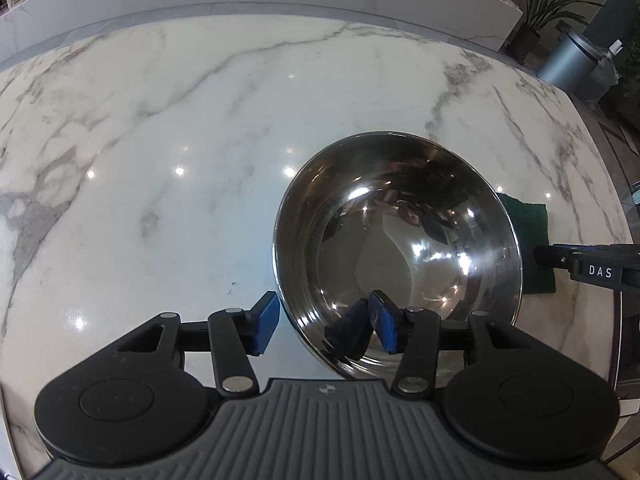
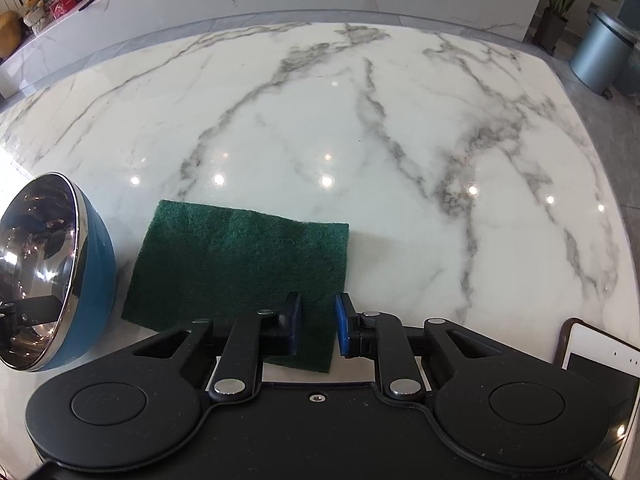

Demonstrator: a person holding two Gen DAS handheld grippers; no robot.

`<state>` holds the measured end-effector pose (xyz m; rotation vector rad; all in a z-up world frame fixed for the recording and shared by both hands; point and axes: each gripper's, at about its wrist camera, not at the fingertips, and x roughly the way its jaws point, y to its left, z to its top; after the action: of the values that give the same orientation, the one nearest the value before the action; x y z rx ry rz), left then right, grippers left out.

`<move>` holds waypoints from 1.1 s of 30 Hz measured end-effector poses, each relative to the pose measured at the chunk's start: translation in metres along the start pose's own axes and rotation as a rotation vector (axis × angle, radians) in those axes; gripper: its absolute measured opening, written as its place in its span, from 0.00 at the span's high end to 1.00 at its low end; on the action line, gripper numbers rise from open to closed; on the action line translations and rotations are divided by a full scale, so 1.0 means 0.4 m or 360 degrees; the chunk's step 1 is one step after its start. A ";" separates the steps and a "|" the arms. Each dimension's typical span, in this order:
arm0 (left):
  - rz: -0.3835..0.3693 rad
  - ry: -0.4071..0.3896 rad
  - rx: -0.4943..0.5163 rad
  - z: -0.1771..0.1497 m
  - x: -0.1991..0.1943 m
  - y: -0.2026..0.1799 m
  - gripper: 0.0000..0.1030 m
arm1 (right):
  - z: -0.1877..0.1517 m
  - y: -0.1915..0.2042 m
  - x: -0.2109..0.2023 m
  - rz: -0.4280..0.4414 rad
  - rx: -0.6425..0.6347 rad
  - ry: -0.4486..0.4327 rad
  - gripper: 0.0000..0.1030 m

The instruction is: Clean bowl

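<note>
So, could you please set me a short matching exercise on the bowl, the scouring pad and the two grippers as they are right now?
Things:
1. bowl
2. scouring pad
3. left gripper
4. right gripper

States:
A. dark green, lying flat on the marble table
B. fingers set over the scouring pad's near corner
C. tipped up on its side, steel inside, blue outside
D. one finger inside the bowl, the other outside its rim

Pairs: 1-C, 2-A, 3-D, 4-B
</note>
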<state>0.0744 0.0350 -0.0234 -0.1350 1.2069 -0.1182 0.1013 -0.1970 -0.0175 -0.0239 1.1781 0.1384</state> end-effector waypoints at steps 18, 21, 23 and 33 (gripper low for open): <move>-0.0007 0.0000 0.0004 0.000 0.000 0.004 0.52 | 0.105 -0.103 0.037 0.0332 0.0210 0.0092 0.53; -0.0007 0.0000 0.0005 0.000 0.000 0.006 0.52 | 0.110 -0.111 0.046 0.0408 0.0252 0.0089 0.48; -0.0008 -0.0001 0.0005 0.000 0.000 0.007 0.52 | 0.111 -0.112 0.050 0.0474 0.0269 0.0099 0.46; -0.0005 -0.0006 0.0016 -0.002 0.000 0.005 0.52 | 0.102 -0.063 0.052 0.0611 0.0196 0.0170 0.46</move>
<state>0.0738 0.0367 -0.0241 -0.1284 1.2020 -0.1267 0.1495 -0.2164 -0.0223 0.3082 1.2867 0.4063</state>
